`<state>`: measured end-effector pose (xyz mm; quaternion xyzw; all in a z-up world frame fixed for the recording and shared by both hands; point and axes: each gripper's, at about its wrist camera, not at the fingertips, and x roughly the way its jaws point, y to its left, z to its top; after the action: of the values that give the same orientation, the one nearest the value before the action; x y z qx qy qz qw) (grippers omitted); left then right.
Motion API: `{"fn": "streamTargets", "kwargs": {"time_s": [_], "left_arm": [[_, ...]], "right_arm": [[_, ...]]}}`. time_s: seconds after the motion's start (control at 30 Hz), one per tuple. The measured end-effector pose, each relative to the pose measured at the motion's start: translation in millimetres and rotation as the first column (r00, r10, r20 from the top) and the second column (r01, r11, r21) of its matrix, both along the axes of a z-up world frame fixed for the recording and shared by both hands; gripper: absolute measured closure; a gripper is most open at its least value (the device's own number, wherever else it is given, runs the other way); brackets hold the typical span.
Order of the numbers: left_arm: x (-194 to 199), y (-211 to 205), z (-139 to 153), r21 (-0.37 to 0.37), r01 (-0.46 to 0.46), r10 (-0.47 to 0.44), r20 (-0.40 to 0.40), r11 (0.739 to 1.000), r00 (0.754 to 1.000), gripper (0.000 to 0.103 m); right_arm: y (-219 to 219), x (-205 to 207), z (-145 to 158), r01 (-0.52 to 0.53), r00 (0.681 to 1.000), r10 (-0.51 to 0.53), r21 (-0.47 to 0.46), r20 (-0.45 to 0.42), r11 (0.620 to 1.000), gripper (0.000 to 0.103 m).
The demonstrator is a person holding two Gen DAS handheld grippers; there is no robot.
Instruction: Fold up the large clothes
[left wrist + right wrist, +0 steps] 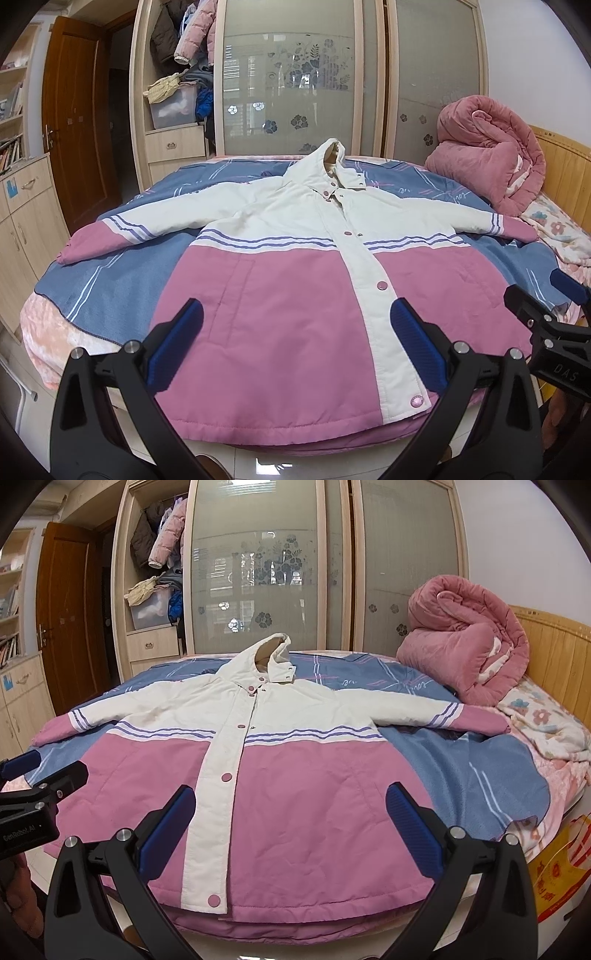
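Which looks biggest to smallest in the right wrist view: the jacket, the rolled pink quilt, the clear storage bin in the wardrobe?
1. jacket, largest by far, though it also lies nearest the camera.
2. rolled pink quilt.
3. clear storage bin, smallest; it sits farthest away, so its true size is unsure.

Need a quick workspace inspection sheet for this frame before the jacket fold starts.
Surface: bed under a blue blanket, pink padding at the near edge.
Job's things: pink and white hooded jacket lies flat, front up, snapped shut, both sleeves spread out.
Clutter: rolled pink quilt at the headboard end, apart from the jacket; floral sheet beside it.
Grippers: left gripper and right gripper both open, poised near the jacket hem, holding nothing.
Cables: nothing seen.
Surroundings: sliding-door wardrobe behind the bed with hanging coats; wooden door at left.
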<state>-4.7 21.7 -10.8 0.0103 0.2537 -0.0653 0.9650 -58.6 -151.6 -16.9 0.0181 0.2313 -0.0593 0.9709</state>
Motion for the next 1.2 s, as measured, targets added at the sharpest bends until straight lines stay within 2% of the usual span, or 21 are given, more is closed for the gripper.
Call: {"fn": "streamTargets", "kwargs": {"time_s": [0.13, 0.23, 0.33, 0.4, 0.43, 0.47, 0.5, 0.6, 0.63, 0.73, 0.77, 0.83, 0.9, 1.0, 1.07, 1.1, 1.13, 1.2], "left_arm": [[3.1, 14.6, 4.7, -0.059, 0.003, -0.002, 0.013, 0.998, 1.0, 0.002], [8.3, 38.9, 8.6, -0.151, -0.009, 0.014, 0.035, 0.989, 0.999, 0.002], [14.3, 74.4, 9.0, -0.265, -0.035, 0.059, 0.083, 0.964, 0.995, 0.002], [21.3, 94.3, 3.4, -0.298, -0.051, 0.086, 0.103, 0.953, 0.991, 0.002], [28.9, 107.1, -1.3, -0.325, -0.063, 0.092, 0.074, 0.944, 0.993, 0.002], [35.4, 118.7, -3.2, -0.372, -0.061, 0.082, 0.041, 0.926, 0.996, 0.002], [40.5, 136.1, -4.9, -0.452, -0.051, 0.064, 0.015, 0.89, 0.998, 0.002], [43.1, 169.3, -6.9, -0.556, -0.071, 0.094, 0.012, 0.828, 0.996, 0.002], [43.3, 185.7, -8.0, -0.605, -0.081, 0.109, 0.01, 0.792, 0.994, 0.002], [46.5, 224.1, -12.6, -0.685, -0.113, 0.148, -0.007, 0.72, 0.989, 0.002], [48.3, 240.2, -16.4, -0.729, -0.119, 0.157, -0.017, 0.675, 0.987, 0.002], [56.4, 272.1, -25.3, -0.821, -0.123, 0.149, -0.047, 0.557, 0.988, 0.002], [64.9, 303.1, -34.8, -0.884, -0.151, 0.164, -0.086, 0.443, 0.983, 0.002], [80.8, 341.8, -46.4, -0.921, -0.189, 0.185, -0.132, 0.341, 0.974, 0.002], [95.8, 361.9, -52.6, -0.931, -0.209, 0.186, -0.158, 0.298, 0.97, 0.002], [100.9, 370.1, -54.7, -0.93, -0.226, 0.2, -0.172, 0.289, 0.964, 0.002], [107.3, 379.9, -56.1, -0.926, -0.248, 0.227, -0.187, 0.285, 0.956, 0.002], [119.4, 395.2, -56.3, -0.908, -0.282, 0.263, -0.203, 0.309, 0.943, 0.002]], "right_arm": [[0.5, 3.7, -4.5, -0.021, 1.0, 0.021, 0.022, 0.006, 1.0, 0.001], [0.8, 7.4, -11.0, -0.035, 0.999, 0.034, 0.036, 0.031, 0.999, 0.001], [-1.4, 12.7, -21.7, -0.045, 0.997, 0.042, 0.053, 0.06, 0.998, 0.001], [-4.5, 22.2, -29.3, -0.027, 0.999, 0.026, 0.058, 0.029, 0.998, 0.001], [-7.7, 29.4, -30.2, -0.044, 0.999, 0.046, 0.091, -0.013, 0.995, 0.001], [-10.7, 30.9, -29.3, -0.062, 0.998, 0.063, 0.121, -0.009, 0.991, 0.001], [-14.9, 29.9, -27.3, -0.051, 0.999, 0.05, 0.136, 0.01, 0.989, 0.001], [-21.4, 31.3, -23.3, -0.04, 0.999, 0.037, 0.159, 0.02, 0.986, 0.001], [-22.5, 32.0, -23.1, -0.04, 0.999, 0.038, 0.167, 0.018, 0.985, 0.001], [-21.9, 31.2, -23.3, -0.052, 0.999, 0.048, 0.176, 0.023, 0.983, 0.001], [-20.7, 30.9, -23.5, -0.058, 0.998, 0.055, 0.168, 0.022, 0.984, 0.001], [-19.6, 29.4, -24.1, -0.069, 0.998, 0.066, 0.158, 0.019, 0.985, 0.001], [-23.1, 27.7, -24.8, -0.073, 0.997, 0.072, 0.161, 0.014, 0.984, 0.001], [-28.2, 28.7, -26.3, -0.066, 0.998, 0.066, 0.171, 0.007, 0.983, 0.001], [-30.2, 29.2, -27.0, -0.063, 0.998, 0.064, 0.18, 0.002, 0.982, 0.001], [-30.4, 29.4, -27.3, -0.063, 0.998, 0.064, 0.182, 0.001, 0.981, 0.001], [-30.0, 29.9, -27.4, -0.064, 0.998, 0.065, 0.181, 0.0, 0.981, 0.001], [-29.9, 29.8, -27.4, -0.067, 0.998, 0.068, 0.174, 0.002, 0.982, 0.001]]}}
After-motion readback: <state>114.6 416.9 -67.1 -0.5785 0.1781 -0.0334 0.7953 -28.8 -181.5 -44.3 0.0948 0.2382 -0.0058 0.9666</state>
